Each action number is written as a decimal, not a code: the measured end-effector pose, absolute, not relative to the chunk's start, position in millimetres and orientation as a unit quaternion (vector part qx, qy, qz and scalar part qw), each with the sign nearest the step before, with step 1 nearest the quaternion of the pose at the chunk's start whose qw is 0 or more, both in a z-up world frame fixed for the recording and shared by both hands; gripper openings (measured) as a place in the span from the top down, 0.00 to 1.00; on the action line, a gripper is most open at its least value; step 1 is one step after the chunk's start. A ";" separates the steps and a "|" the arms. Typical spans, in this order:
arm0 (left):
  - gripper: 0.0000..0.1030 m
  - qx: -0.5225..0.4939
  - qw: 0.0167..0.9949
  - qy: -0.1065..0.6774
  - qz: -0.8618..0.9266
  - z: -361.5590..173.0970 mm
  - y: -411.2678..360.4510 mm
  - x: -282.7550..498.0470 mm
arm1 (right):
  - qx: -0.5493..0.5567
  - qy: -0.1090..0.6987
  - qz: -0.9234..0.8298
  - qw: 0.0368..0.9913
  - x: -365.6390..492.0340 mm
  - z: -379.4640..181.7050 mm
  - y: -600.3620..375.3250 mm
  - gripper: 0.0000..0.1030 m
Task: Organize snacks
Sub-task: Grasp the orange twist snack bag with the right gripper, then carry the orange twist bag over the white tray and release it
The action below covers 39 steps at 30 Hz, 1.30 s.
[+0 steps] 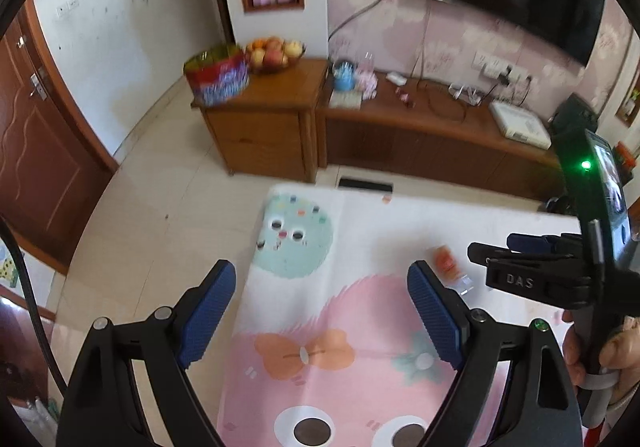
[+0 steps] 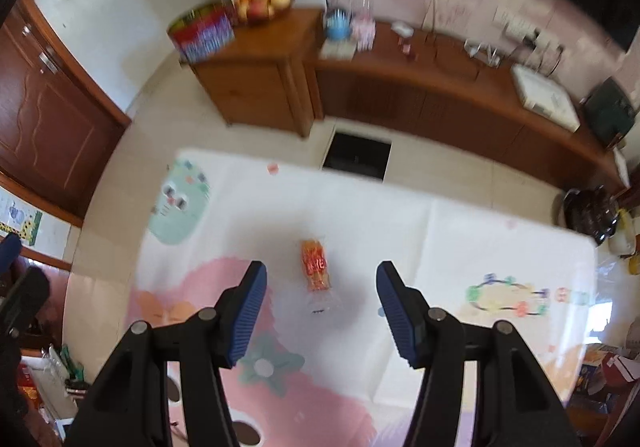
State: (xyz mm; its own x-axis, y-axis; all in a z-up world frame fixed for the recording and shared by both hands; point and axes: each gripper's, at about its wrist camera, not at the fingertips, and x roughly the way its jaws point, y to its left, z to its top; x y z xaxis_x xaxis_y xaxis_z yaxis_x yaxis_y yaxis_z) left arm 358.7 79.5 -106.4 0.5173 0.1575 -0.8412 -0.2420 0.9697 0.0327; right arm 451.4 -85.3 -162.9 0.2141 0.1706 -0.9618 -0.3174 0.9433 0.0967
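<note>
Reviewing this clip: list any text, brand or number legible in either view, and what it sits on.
"DAS": raised letters on the right gripper body, seen in the left wrist view.
Orange snack packet: red print, too blurred to read.
Colourful gift bag on the cabinet: lettering blurred, unreadable.
Nothing else legible.

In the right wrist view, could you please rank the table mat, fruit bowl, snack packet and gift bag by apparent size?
1. Table mat, far the largest.
2. Gift bag.
3. Fruit bowl, close to the bag.
4. Snack packet, about the bowl's size; it lies nearer the camera, so its rank is unsure.
</note>
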 end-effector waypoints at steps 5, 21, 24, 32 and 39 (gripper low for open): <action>0.16 -0.040 0.855 0.504 0.114 -143.2 79.0 360.9 | -0.062 0.632 0.152 0.757 459.5 -215.8 -76.3 0.48; 0.16 -0.045 0.846 0.522 0.100 -156.8 68.3 341.0 | -0.101 0.635 0.147 0.752 450.2 -238.8 -65.9 0.79; 0.16 -0.044 0.848 0.519 0.095 -148.3 66.3 330.7 | -0.085 0.628 0.155 0.758 441.8 -226.9 -70.6 0.79; 0.16 -0.056 0.859 0.504 0.061 -106.9 59.1 289.8 | -0.030 0.586 0.179 0.790 391.3 -147.6 -89.1 0.79; 0.16 -0.028 0.882 0.470 0.014 -52.9 39.7 223.2 | -0.009 0.534 0.180 0.826 308.9 -64.3 -111.3 0.79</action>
